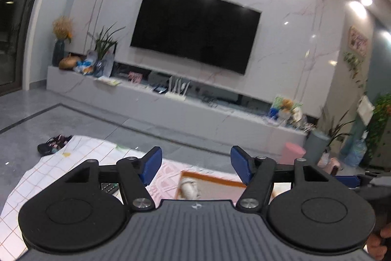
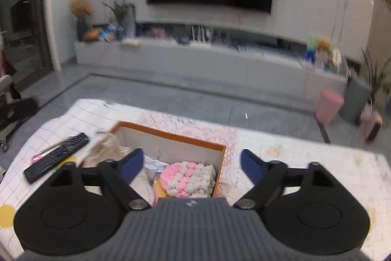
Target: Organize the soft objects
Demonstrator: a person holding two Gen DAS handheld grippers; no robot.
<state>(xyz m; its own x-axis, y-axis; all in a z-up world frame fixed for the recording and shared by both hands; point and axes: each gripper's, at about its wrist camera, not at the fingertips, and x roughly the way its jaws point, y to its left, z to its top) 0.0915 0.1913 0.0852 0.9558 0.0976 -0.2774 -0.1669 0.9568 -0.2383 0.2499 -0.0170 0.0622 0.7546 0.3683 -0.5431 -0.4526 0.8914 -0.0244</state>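
Left gripper (image 1: 196, 166): jaws spread wide, nothing between them; held above the counter (image 1: 48, 173), pointing toward the TV wall.

Right gripper (image 2: 191, 166): jaws spread wide, nothing between them; held above the near end of the box (image 2: 171, 136).

Box: orange-rimmed, pale inside, open-topped, standing on the counter's checked cloth (image 2: 305, 163). From the left wrist view only its far rim and part of the interior show.

Knitted piece (image 2: 189, 179): pink and cream, bobbled, lying inside the box against its right wall.

White soft item (image 2: 152, 164): crumpled, inside the box to the left of the knitted piece, partly hidden by the right gripper's left finger.

Beige soft item (image 2: 107, 147): bunched just outside the box's left wall, on the counter.

Small white object (image 1: 190, 188): seen in the box from the left wrist view; too blurred to identify.

Remote control (image 2: 56, 157): black, lying on the counter left of the box, apart from it.

Television (image 1: 195, 28): dark screen, wall-mounted, above a long low cabinet (image 1: 171, 109).
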